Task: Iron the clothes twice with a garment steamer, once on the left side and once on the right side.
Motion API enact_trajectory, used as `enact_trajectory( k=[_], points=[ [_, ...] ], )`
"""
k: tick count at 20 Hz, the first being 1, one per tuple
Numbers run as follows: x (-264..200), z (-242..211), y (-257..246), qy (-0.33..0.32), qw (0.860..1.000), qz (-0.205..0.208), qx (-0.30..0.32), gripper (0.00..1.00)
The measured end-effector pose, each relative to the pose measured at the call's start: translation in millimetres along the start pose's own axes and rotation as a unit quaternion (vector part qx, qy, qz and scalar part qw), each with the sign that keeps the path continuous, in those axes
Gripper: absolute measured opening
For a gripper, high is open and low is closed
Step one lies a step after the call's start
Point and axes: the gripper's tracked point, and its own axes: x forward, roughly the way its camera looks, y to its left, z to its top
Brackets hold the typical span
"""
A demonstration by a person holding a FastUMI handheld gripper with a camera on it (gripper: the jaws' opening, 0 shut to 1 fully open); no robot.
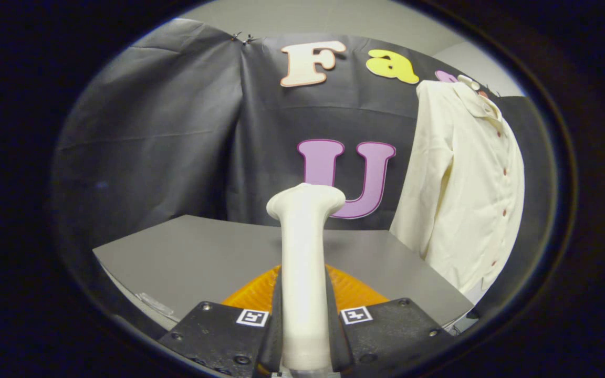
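Note:
A white garment steamer (304, 262) stands upright between my two black fingers (218, 336), its handle pressed from both sides and its flat head at the top. My gripper (305, 320) is shut on it, lifted above the grey table (197, 257). A cream button-up shirt (465, 184) hangs to the right, beyond the steamer's head, with its button row facing right. The steamer's head is well apart from the shirt.
An orange ribbed piece (352, 291) lies just behind the fingers, under the steamer. The grey table runs to the black cloth wall (176, 131) at the back. Its right edge lies under the shirt's hem.

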Motion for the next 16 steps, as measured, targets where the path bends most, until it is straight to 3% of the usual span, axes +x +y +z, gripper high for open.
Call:
enact_trajectory(
  k=[8,16],
  points=[
    [-71,27,-29,-0.122,0.989,0.072,0.028,0.36],
    [-127,61,-112,-0.187,0.98,0.065,0.023,0.36]
  ],
)
